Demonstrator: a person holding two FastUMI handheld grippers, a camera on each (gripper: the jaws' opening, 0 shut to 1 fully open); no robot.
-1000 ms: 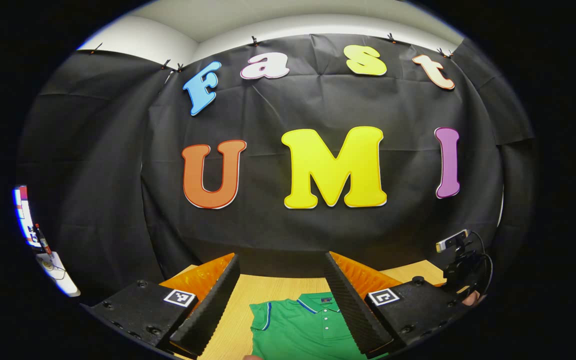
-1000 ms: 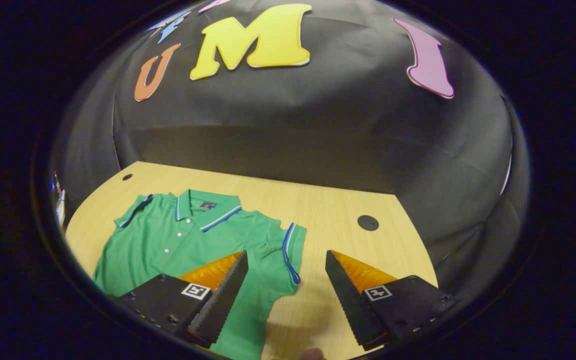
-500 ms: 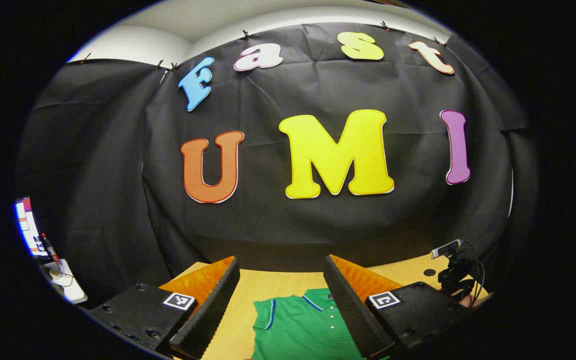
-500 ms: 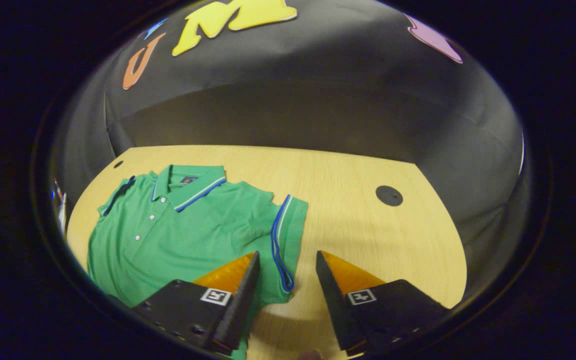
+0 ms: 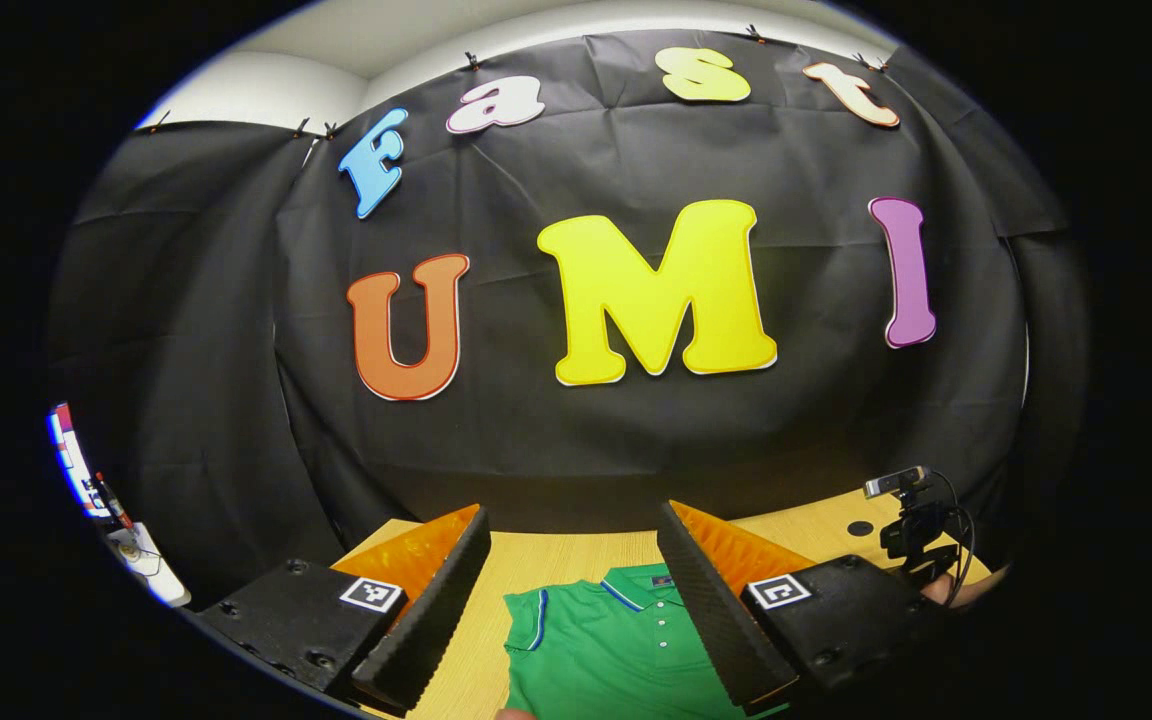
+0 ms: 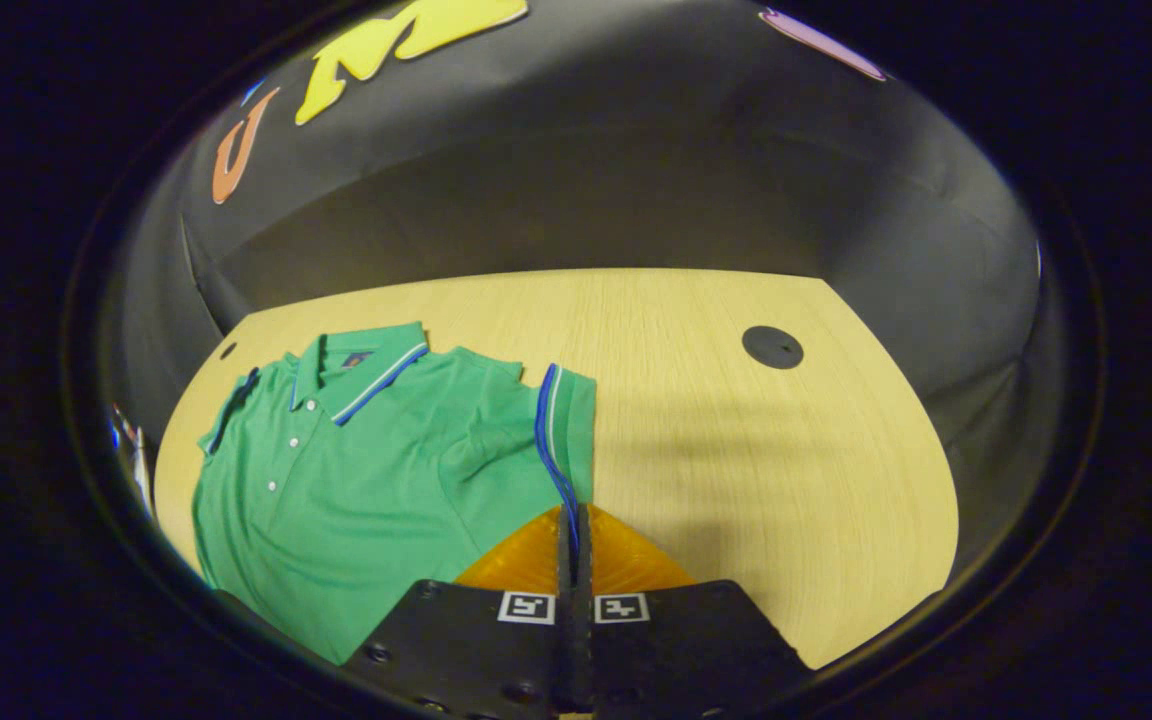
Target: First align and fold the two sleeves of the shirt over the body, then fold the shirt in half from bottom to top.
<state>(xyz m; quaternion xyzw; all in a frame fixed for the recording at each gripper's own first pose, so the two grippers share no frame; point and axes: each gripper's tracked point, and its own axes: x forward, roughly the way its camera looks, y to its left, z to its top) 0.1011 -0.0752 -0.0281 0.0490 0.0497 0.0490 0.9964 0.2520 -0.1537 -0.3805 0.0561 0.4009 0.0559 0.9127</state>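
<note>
The green polo shirt [image 6: 366, 470] lies flat and face up on the counter [image 6: 766, 460], collar toward the far wall, buttons showing, so both sleeves sit out to the sides where I can reach them. My right gripper [image 6: 573, 530] has its jaws brought together at the near end of the right sleeve [image 6: 561, 430], right on the blue-striped cuff edge — I judge the cloth is pinched between them, though the contact itself is hidden by the jaws. Gripping at the hem makes sense: it gives me the sleeve's outer edge to carry over the body in 1 clean fold.

My left gripper [image 5: 576, 600] hangs above the shirt with its jaws wide apart, the collar [image 5: 641, 582] and left sleeve [image 5: 528, 620] visible between them — high and level, waiting, not on any cloth. Neither of the 2 sleeves is folded in yet.

A small camera on a stand [image 5: 911, 510] sits at the far right of the counter, well apart from the shirt.
</note>
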